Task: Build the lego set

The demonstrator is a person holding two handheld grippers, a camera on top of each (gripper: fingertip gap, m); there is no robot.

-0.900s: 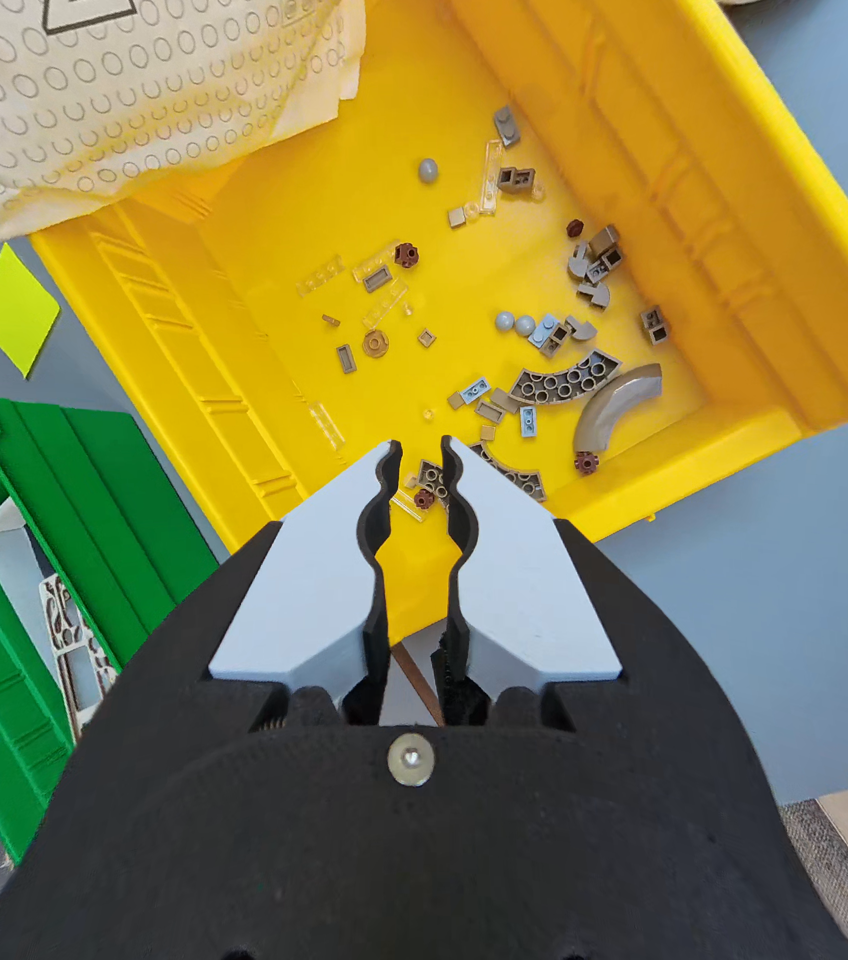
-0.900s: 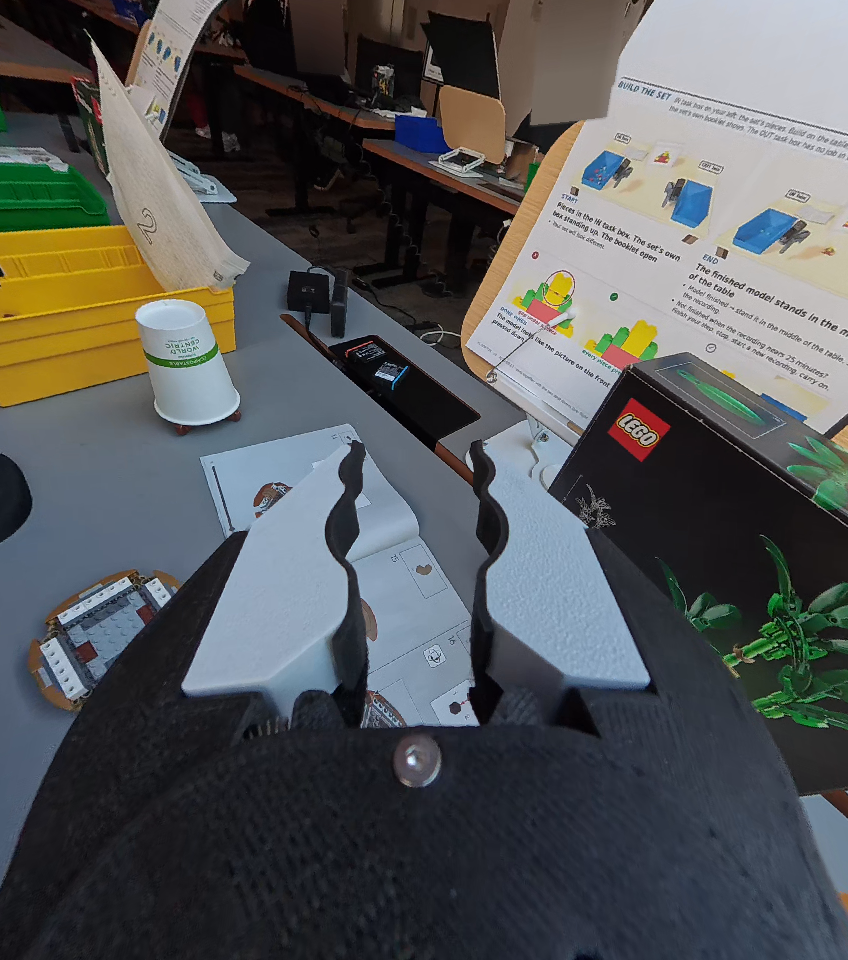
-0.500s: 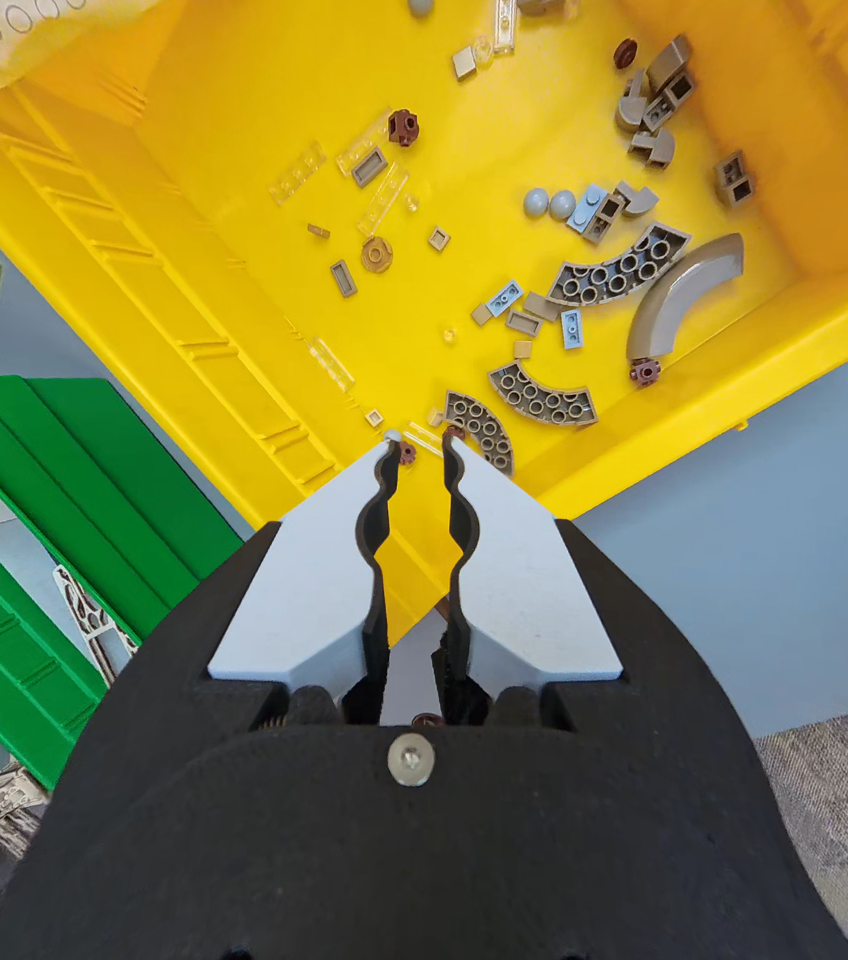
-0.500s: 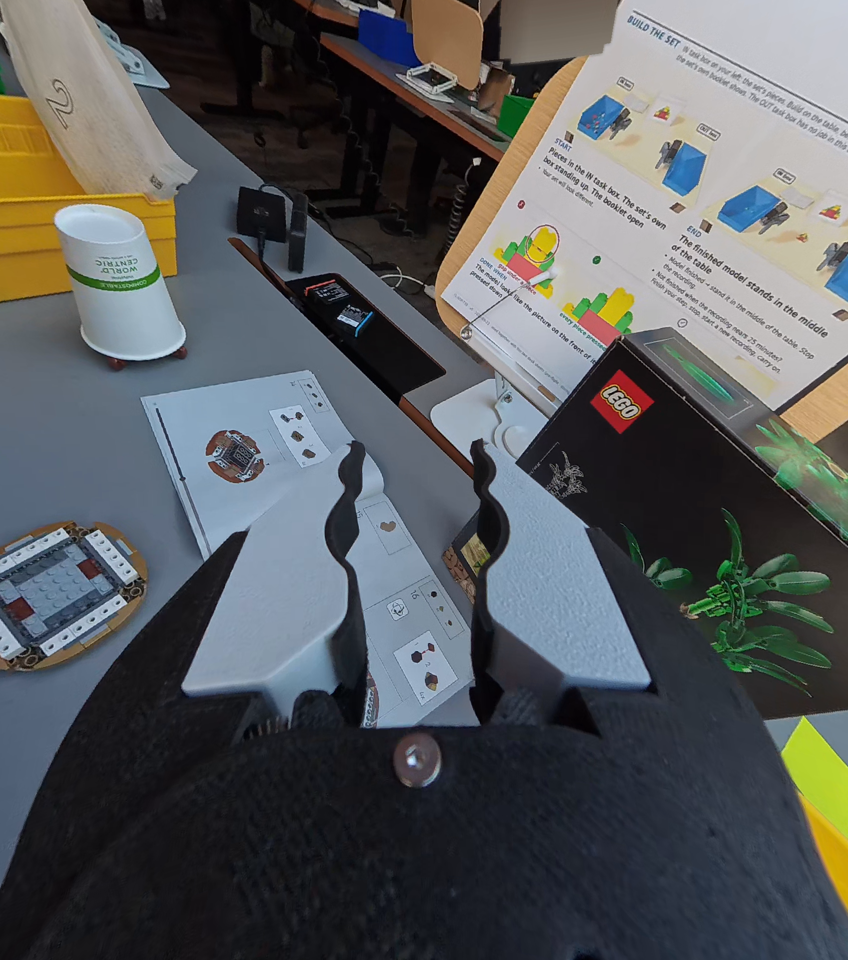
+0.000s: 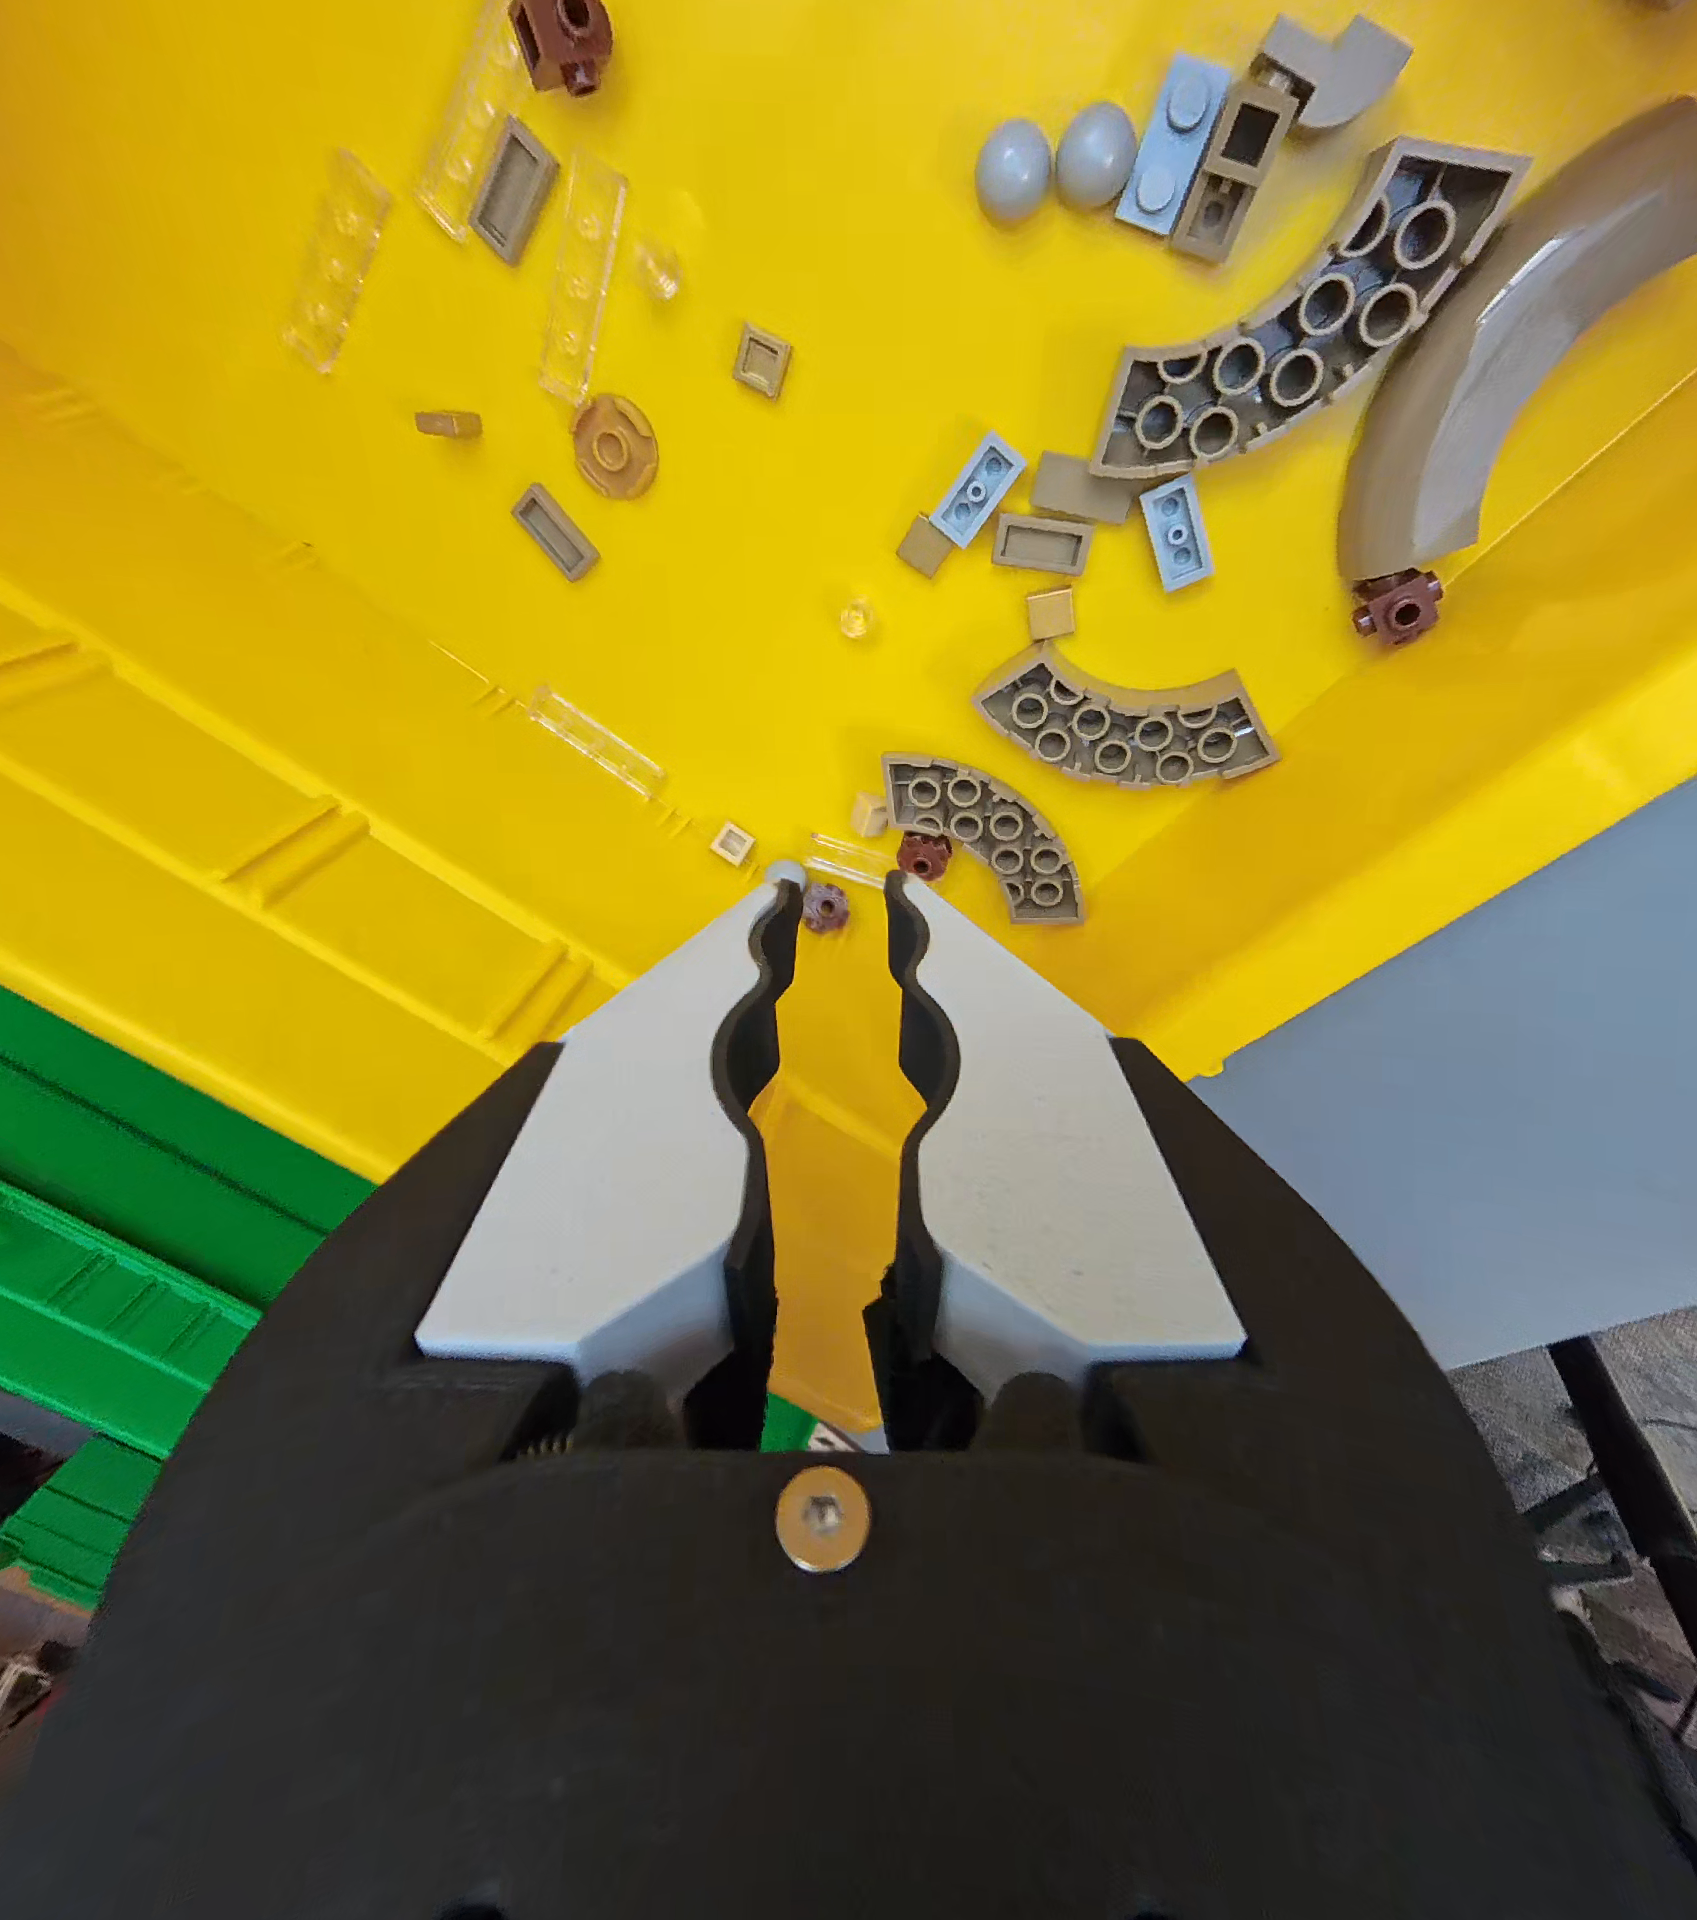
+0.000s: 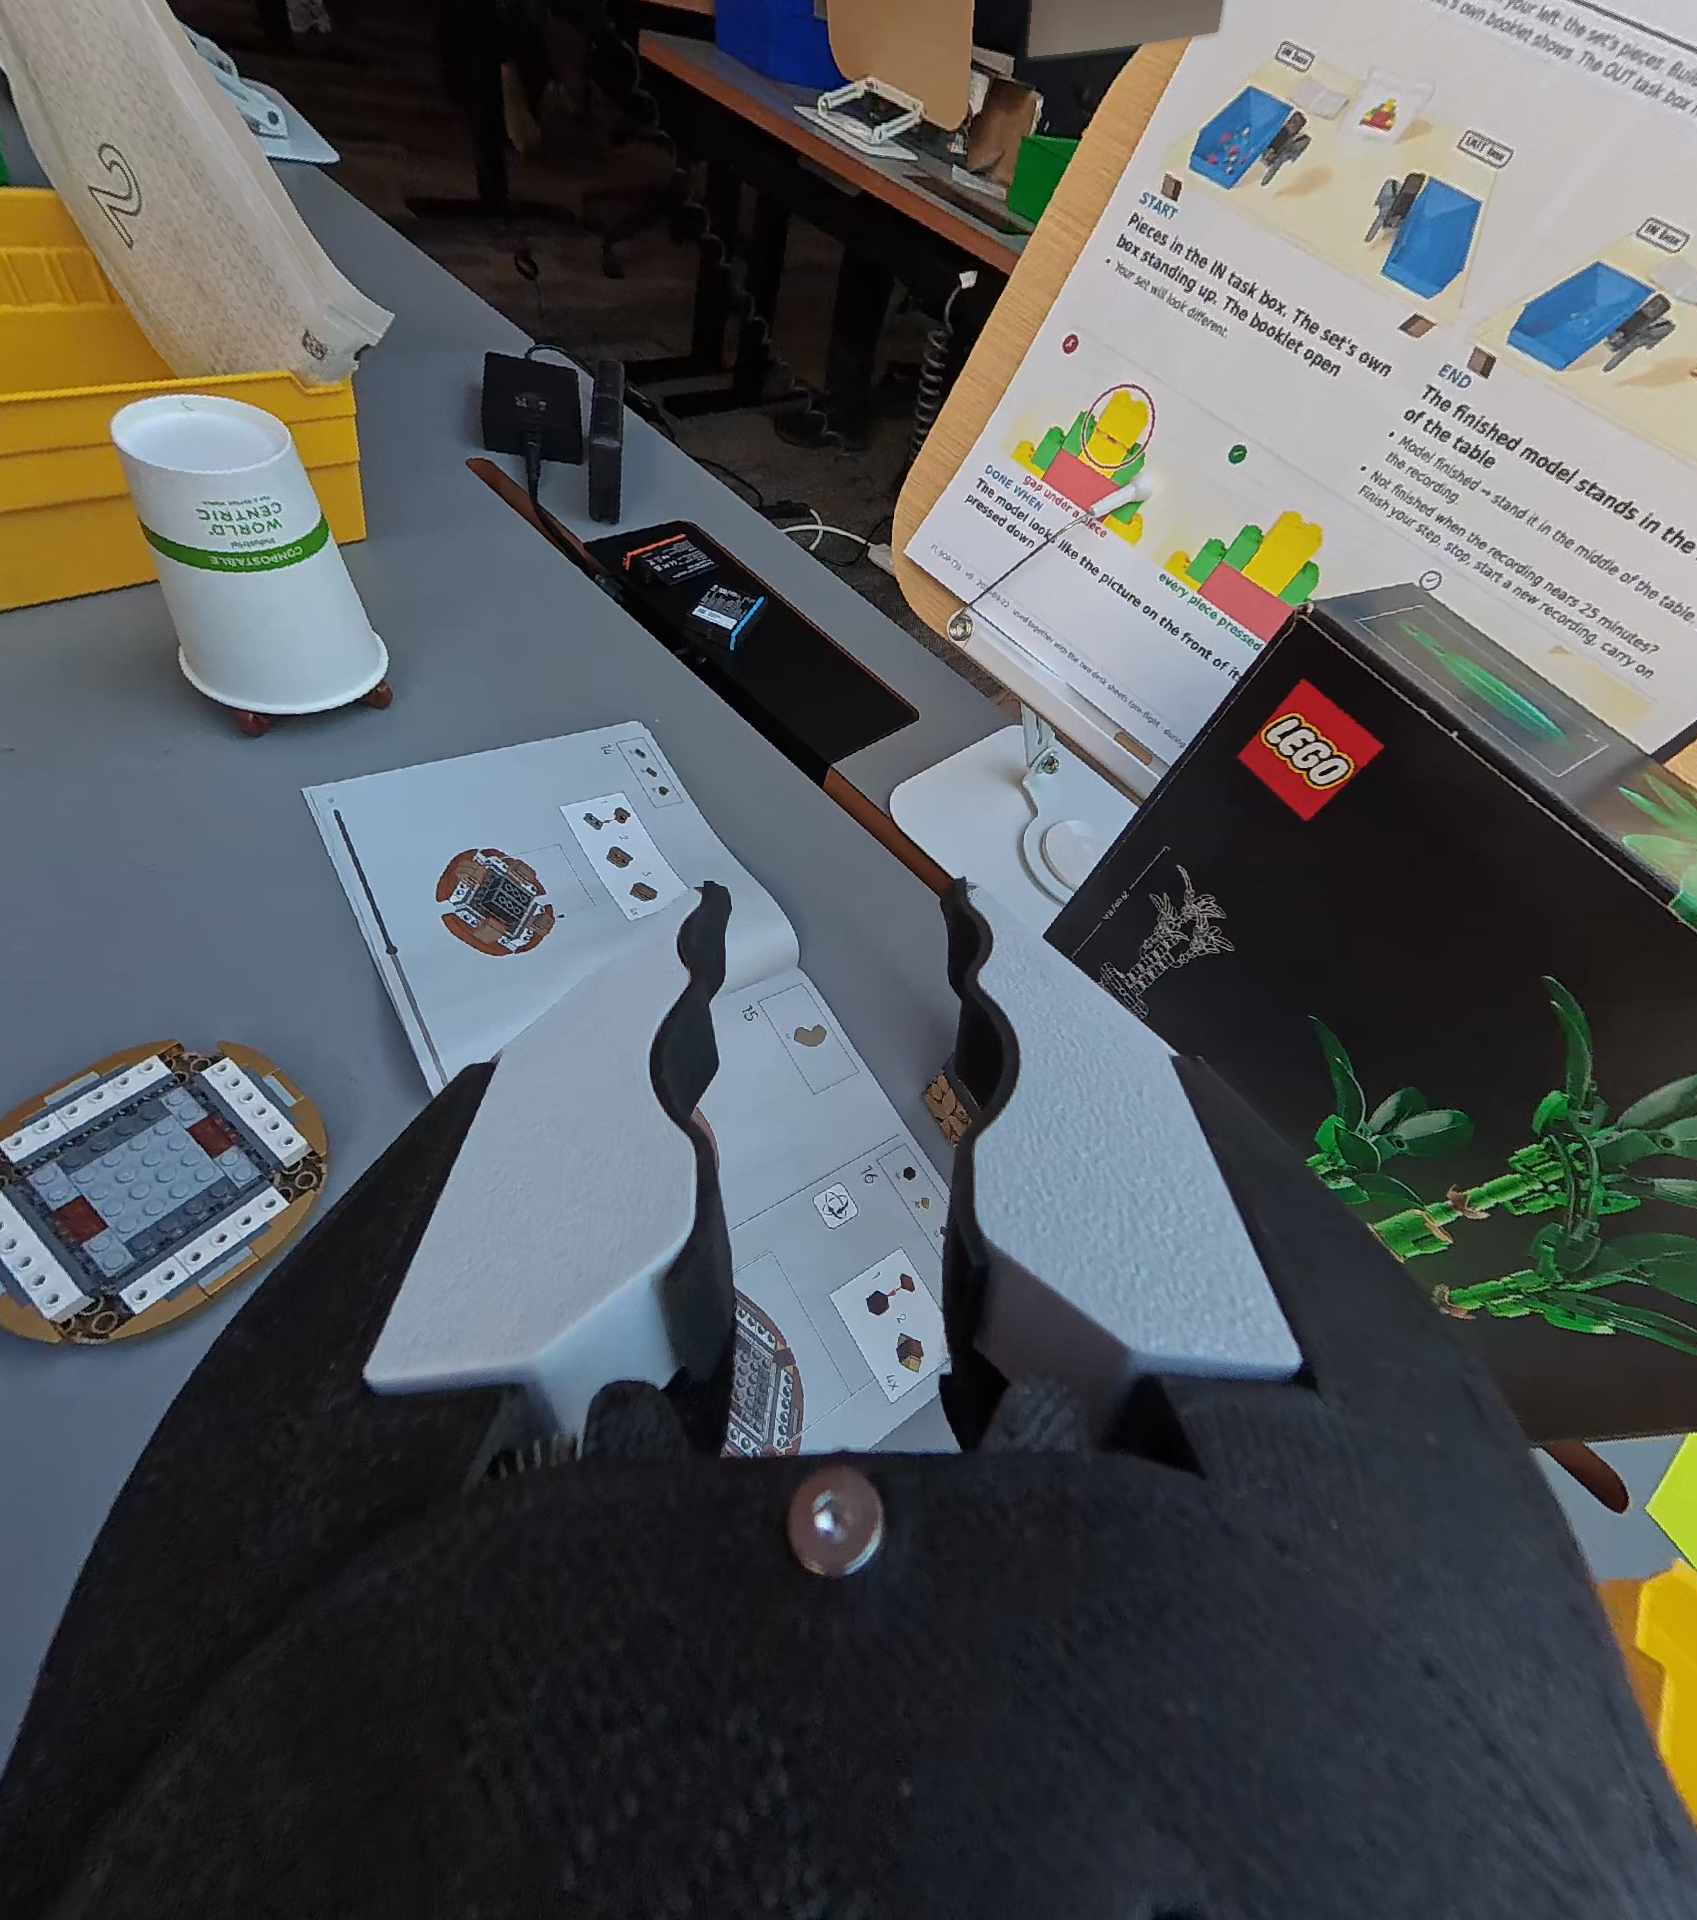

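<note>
A small reddish-brown studded Lego piece (image 5: 825, 908) lies on the floor of a yellow bin (image 5: 200, 831), just at the tips of the left hand-held gripper (image 5: 842, 896). That gripper's jaws stand narrowly apart with nothing between them; its left tip sits beside the piece, and contact cannot be told. A second reddish-brown piece (image 5: 923, 854) lies just beyond, against a curved dark-tan plate (image 5: 1000, 831). More curved plates, grey tiles and clear strips are scattered farther in.

The right hand-held gripper (image 6: 828, 899) hangs above the grey worktop (image 6: 96, 883) with its jaws moderately apart and empty, over an open instruction booklet (image 6: 511, 831). A partly built oval Lego base (image 6: 132, 1190) lies on the worktop to the left, and a black Lego box (image 6: 1446, 987) stands to the right. An upturned white paper cup (image 6: 246, 556) stands farther back.
</note>
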